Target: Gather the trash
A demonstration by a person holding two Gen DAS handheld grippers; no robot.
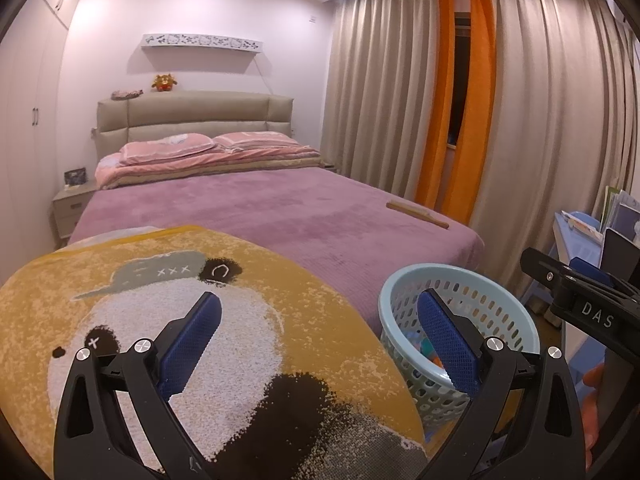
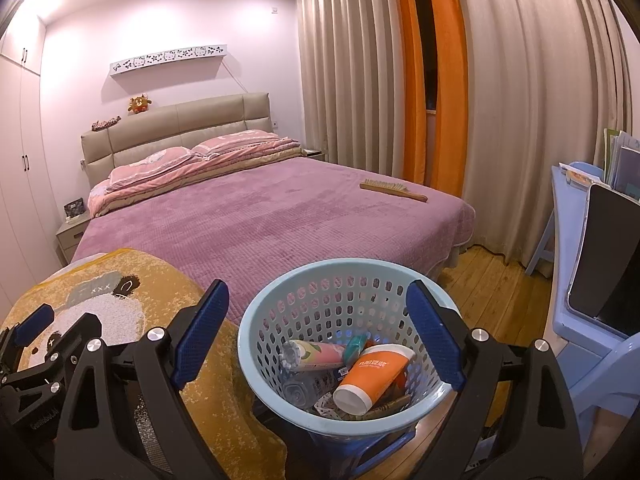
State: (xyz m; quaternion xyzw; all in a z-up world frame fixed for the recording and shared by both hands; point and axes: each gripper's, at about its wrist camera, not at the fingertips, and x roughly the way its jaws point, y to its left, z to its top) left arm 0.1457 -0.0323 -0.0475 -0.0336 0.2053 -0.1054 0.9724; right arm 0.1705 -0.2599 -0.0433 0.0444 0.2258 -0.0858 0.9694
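Observation:
A light blue perforated basket (image 2: 256,364) stands beside the foot of the bed and holds trash: an orange tube with a white cap (image 2: 372,376), a pink wrapped bottle (image 2: 316,354) and other small pieces. My right gripper (image 2: 320,332) is open and empty, hovering over the basket. My left gripper (image 1: 320,328) is open and empty above the yellow panda mat (image 1: 180,320); the basket (image 1: 516,316) sits to its right. A wooden brush (image 2: 394,189) lies on the purple bedspread near the far right edge.
The bed (image 2: 260,216) with pink pillows fills the middle. Curtains (image 2: 520,100) hang at the right. A blue desk (image 2: 560,240) with books and a dark tablet stands at the right. A nightstand (image 2: 70,236) and white wardrobe are at the left. The floor is wood.

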